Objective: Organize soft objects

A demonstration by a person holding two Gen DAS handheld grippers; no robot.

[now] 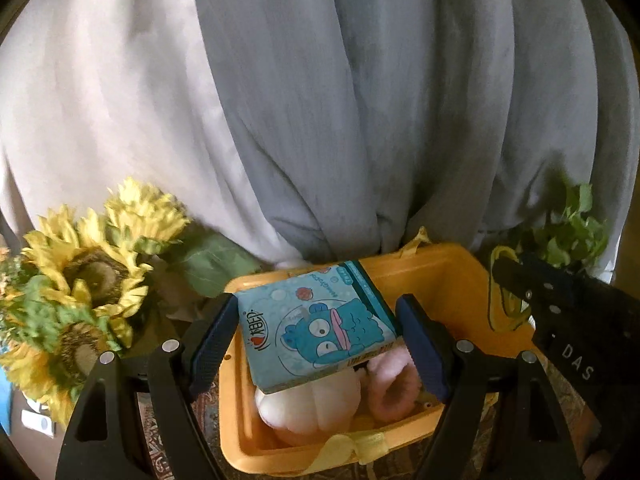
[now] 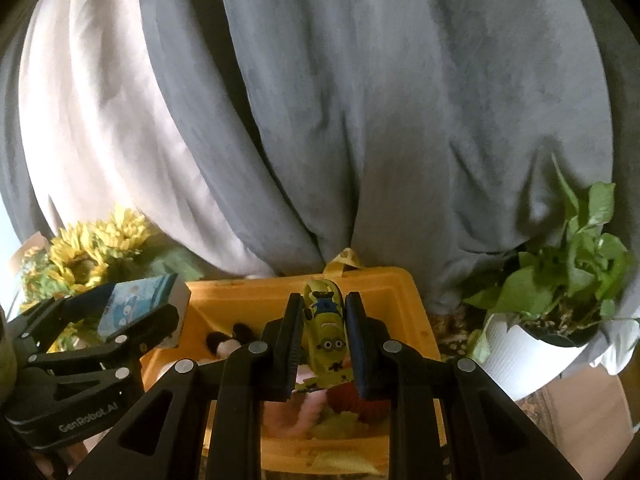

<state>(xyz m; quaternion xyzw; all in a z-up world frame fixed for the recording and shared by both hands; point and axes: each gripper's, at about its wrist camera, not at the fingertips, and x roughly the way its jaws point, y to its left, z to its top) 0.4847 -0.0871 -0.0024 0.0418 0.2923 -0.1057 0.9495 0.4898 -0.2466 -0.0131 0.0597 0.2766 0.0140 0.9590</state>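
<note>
A blue tissue pack (image 1: pixel 320 332) with a cartoon print hangs tilted between the pads of my left gripper (image 1: pixel 318 308), which is shut on it. Below it sits a yellow bin (image 1: pixel 440 276) holding a white plush (image 1: pixel 308 408) and a pink fuzzy item (image 1: pixel 396 384). In the right wrist view, my right gripper (image 2: pixel 323 300) is shut on a yellow-green minion-print pack (image 2: pixel 326 328) above the same bin (image 2: pixel 396 280). A black and white plush (image 2: pixel 228 342) lies inside. The left gripper (image 2: pixel 160 300) with the blue pack (image 2: pixel 136 300) shows at the left.
Artificial sunflowers (image 1: pixel 88 272) stand left of the bin. A leafy plant in a white pot (image 2: pixel 528 344) stands to its right. Grey and pale curtains (image 1: pixel 360 100) hang close behind the bin. A patterned cloth (image 2: pixel 452 320) covers the surface.
</note>
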